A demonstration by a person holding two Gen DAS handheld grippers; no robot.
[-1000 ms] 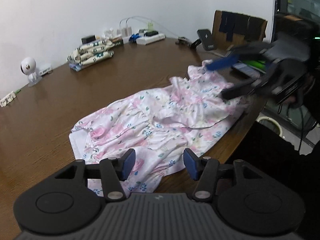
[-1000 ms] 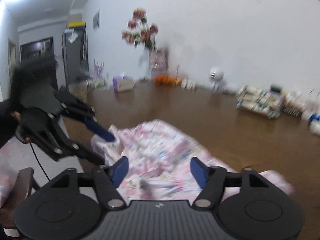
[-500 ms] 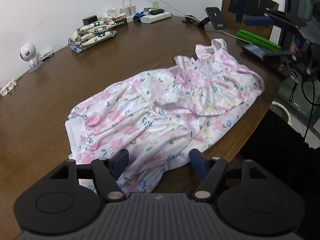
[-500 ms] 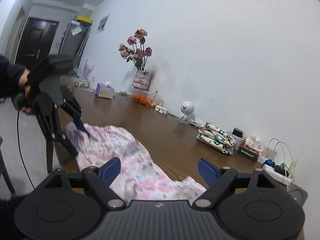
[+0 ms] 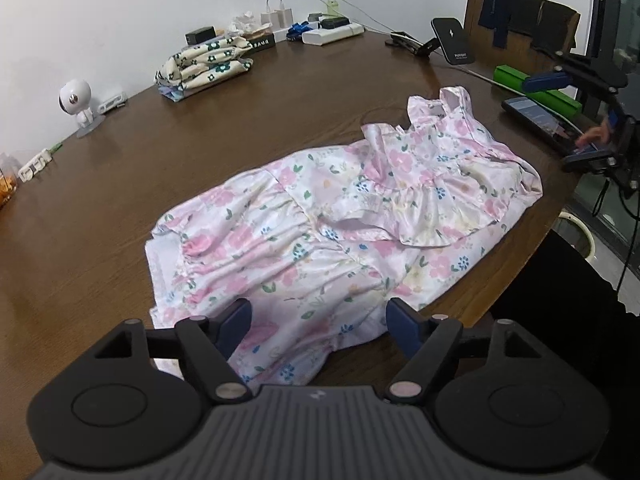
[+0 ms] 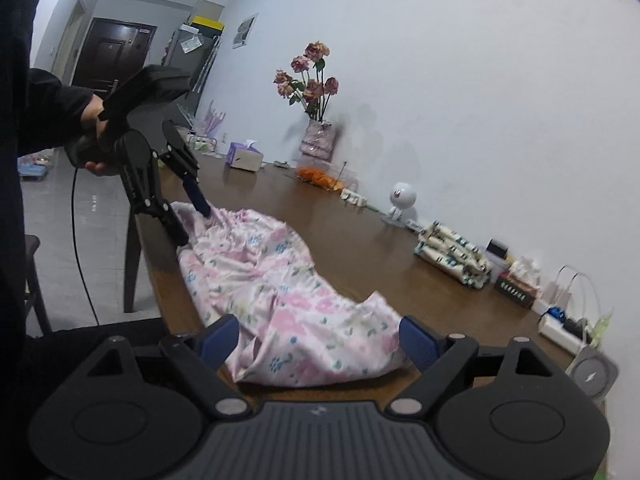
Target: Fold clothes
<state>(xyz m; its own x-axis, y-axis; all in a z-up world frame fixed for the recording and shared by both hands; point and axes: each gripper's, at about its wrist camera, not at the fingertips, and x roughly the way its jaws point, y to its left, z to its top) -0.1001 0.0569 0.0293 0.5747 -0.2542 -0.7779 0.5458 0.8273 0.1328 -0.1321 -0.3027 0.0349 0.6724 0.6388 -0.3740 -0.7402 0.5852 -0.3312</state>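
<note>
A pink floral dress lies spread flat on the brown table, bodice toward the far right and skirt hem toward me. My left gripper hovers open over the hem with nothing between its fingers. The right wrist view shows the left gripper in a person's hand, its fingers straddling the hem of the dress. My right gripper stands open just short of the bodice end. In the left wrist view the right gripper sits off the dress, by the table's right edge.
A folded floral cloth stack, a small white camera and a power strip line the far wall. A phone and a green box lie near the right edge. A flower vase and a tissue box stand farther off.
The right gripper has drawn back off the bodice to the table's right edge. The left gripper has risen and opened wider. The dress now lies flatter.
</note>
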